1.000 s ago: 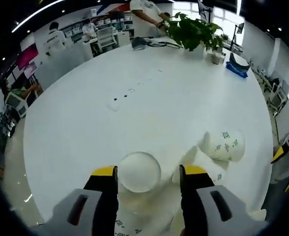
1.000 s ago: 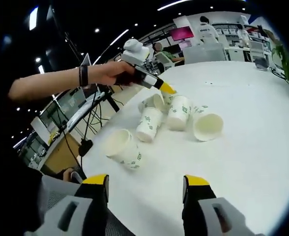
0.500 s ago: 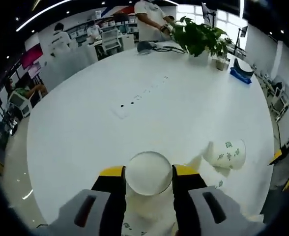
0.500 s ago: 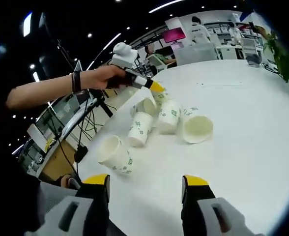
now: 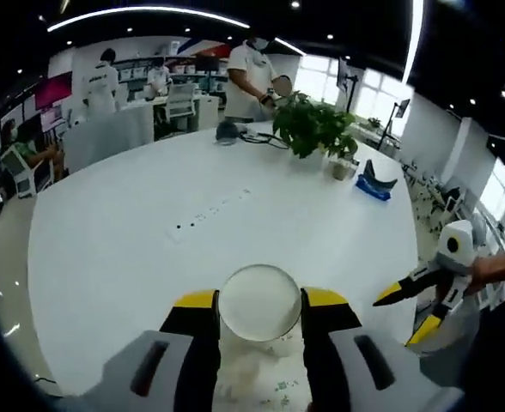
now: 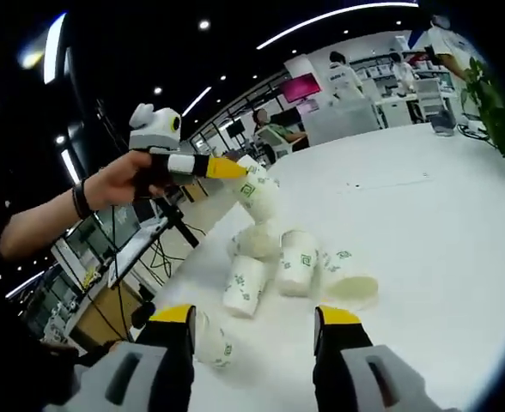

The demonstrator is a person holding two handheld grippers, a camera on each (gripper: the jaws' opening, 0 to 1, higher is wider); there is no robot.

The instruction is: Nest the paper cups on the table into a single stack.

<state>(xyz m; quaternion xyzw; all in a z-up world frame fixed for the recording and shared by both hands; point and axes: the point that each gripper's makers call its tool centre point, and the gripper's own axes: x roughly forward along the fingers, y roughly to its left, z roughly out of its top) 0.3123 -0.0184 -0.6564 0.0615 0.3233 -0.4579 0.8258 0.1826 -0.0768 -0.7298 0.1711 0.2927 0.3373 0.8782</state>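
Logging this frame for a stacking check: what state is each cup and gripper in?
Left gripper: shut on lifted cup, held above table.
Right gripper: open, holding nothing.
Cups on table: lying on their sides, unstacked.

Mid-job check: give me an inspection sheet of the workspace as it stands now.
Surface: round white table, mostly bare.
Job's things: white paper cup with green print lifted in the left tool; four more cups lying loose, one near the edge.
Clutter: potted green plant, blue object.
Grippers: left tool shut on the cup; right tool open, empty.
Cables: dark cable by the plant.
Surroundings: open office, people standing behind.
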